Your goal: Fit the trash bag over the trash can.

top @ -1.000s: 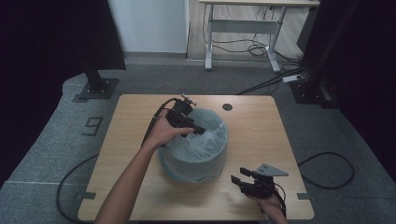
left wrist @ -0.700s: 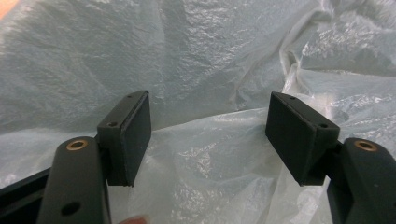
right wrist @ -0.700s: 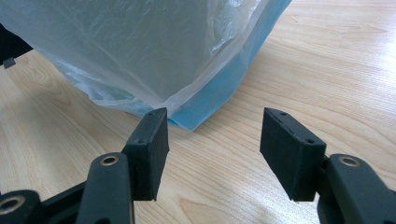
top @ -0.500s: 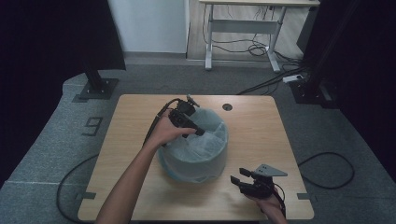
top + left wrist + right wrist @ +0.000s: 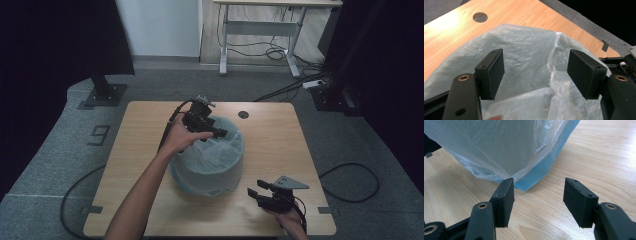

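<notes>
A blue bin lined with a clear plastic bag (image 5: pixel 212 160) stands in the middle of the wooden table (image 5: pixel 280 145). My left gripper (image 5: pixel 217 134) hovers over the bin's far left rim, jaws open above the bag's crinkled film (image 5: pixel 529 62), nothing between them. Low at the table's front right, my right gripper (image 5: pixel 256 192) is open and points at the bin's base, where the bag's hem hangs over the blue wall (image 5: pixel 534 176). Its fingers (image 5: pixel 505 200) are a short way from the bin and hold nothing.
A round cable hole (image 5: pixel 243 114) sits in the tabletop behind the bin. Black stand bases (image 5: pixel 102 95) and cables (image 5: pixel 350 182) lie on the grey floor around the table. A white desk frame (image 5: pixel 260 30) stands at the back.
The left gripper has edged slightly right over the bin's rim. The right gripper has stayed in place.
</notes>
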Motion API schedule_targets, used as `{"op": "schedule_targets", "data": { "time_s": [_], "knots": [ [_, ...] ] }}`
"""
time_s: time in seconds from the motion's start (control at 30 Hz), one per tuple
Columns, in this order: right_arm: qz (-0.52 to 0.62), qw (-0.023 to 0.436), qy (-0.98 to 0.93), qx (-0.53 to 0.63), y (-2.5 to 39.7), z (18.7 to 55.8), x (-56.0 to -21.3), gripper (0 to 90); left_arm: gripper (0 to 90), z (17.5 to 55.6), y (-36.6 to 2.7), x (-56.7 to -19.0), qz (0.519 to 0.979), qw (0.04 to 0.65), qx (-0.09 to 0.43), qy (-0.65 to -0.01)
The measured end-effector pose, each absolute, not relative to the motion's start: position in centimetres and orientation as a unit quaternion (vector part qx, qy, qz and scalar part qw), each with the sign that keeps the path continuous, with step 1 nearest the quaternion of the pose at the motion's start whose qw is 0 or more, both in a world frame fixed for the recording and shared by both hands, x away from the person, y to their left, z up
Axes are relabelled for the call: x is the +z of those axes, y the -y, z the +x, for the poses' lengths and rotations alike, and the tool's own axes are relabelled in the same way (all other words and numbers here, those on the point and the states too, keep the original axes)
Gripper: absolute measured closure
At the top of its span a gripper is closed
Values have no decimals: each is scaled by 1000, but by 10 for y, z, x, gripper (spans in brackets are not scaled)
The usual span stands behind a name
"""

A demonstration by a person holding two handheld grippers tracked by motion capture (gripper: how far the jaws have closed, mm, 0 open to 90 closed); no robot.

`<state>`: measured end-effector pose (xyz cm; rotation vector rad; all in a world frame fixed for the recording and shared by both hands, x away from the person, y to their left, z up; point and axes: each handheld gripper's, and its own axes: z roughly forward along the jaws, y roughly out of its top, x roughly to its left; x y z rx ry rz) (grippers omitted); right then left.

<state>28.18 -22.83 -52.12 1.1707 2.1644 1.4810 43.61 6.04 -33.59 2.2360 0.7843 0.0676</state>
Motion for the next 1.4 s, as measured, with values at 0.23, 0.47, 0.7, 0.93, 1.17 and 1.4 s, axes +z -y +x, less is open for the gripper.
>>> {"op": "schedule_targets", "data": {
  "time_s": [0.23, 0.47, 0.7, 0.93, 1.17, 1.4],
  "knots": [
    [405, 136, -745, 513, 229, 281, -520, 410, 303, 441, -42, -345, 888, 356, 17, -290],
    [405, 141, -743, 514, 230, 280, -519, 410, 308, 446, -24, -359, 902, 324, 8, -286],
    [405, 143, -741, 516, 231, 280, -519, 410, 312, 446, -15, -366, 910, 306, 1, -279],
    [406, 144, -740, 516, 232, 279, -518, 410, 314, 442, -20, -359, 907, 319, 13, -275],
    [410, 149, -738, 515, 234, 278, -517, 410, 326, 428, -45, -329, 886, 374, 29, -271],
    [412, 154, -736, 515, 234, 277, -516, 409, 331, 408, -59, -324, 889, 378, 31, -257]
  ]
}}
